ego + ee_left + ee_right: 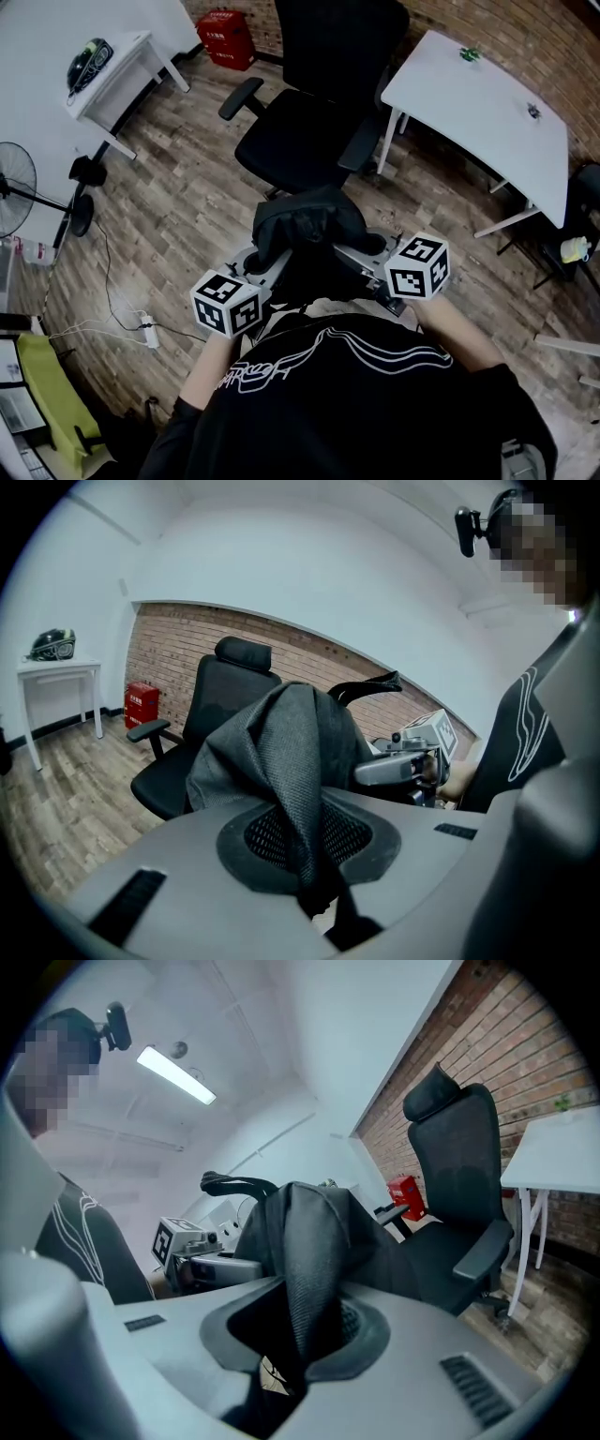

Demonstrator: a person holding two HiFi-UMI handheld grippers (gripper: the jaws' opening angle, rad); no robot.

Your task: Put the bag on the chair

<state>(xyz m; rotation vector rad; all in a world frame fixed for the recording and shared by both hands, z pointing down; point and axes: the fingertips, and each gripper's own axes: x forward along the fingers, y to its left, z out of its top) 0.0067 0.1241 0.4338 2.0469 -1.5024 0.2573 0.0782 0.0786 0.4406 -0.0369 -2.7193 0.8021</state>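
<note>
A black fabric bag [307, 225] hangs in the air between my two grippers, just in front of a black office chair [298, 141]. My left gripper [265, 264] is shut on a fold of the bag [295, 761], the cloth pinched between its jaws. My right gripper [361, 251] is shut on another fold of the bag [314, 1251]. The chair's seat [164, 785] lies low at the left of the left gripper view, and its seat and armrest [483, 1251] stand to the right in the right gripper view. The chair seat is bare.
A white table [487, 112] stands right of the chair, and a small white table [117, 80] with a helmet at the far left. A red box [225, 37] sits by the brick wall. A fan [19, 197] and cables [131, 323] occupy the left floor.
</note>
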